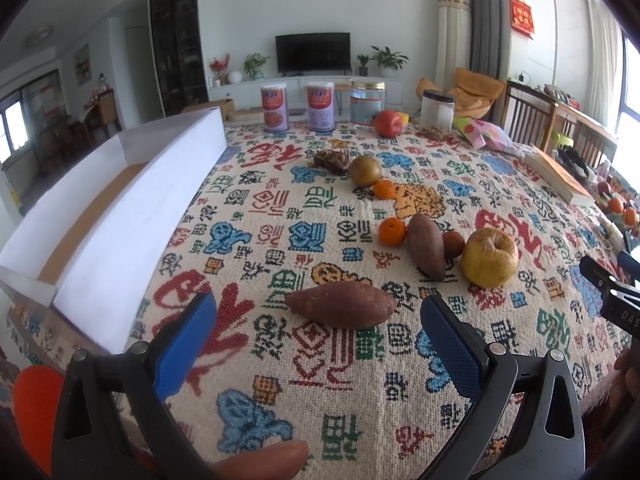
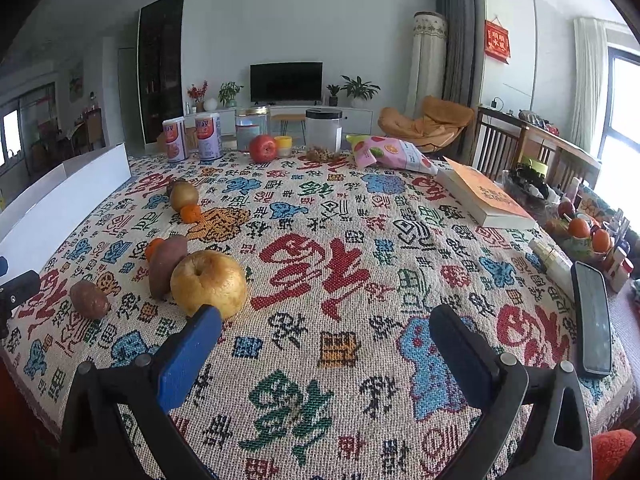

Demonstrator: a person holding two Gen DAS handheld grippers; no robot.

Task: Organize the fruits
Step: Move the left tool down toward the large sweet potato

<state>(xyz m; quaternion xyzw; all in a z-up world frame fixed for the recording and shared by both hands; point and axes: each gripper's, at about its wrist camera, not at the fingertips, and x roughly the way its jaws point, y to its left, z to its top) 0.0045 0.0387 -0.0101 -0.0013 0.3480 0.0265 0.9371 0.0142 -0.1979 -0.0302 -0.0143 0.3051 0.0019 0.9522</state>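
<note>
In the left wrist view, the left gripper [image 1: 318,322] hovers over the patterned tablecloth [image 1: 360,392] with its blue pads spread wide and nothing between them, a sweet potato [image 1: 341,305] lying just ahead in the gap, a white box [image 1: 132,216] to its left, and a second sweet potato [image 1: 427,246], a small orange [image 1: 392,231] and a yellow apple [image 1: 489,257] clustered farther back. In the right wrist view, the right gripper [image 2: 326,338] is likewise wide apart and empty, with the yellow apple [image 2: 208,283] just beyond its left pad and a red apple [image 2: 263,148] well apart at the far edge near the jars.
</note>
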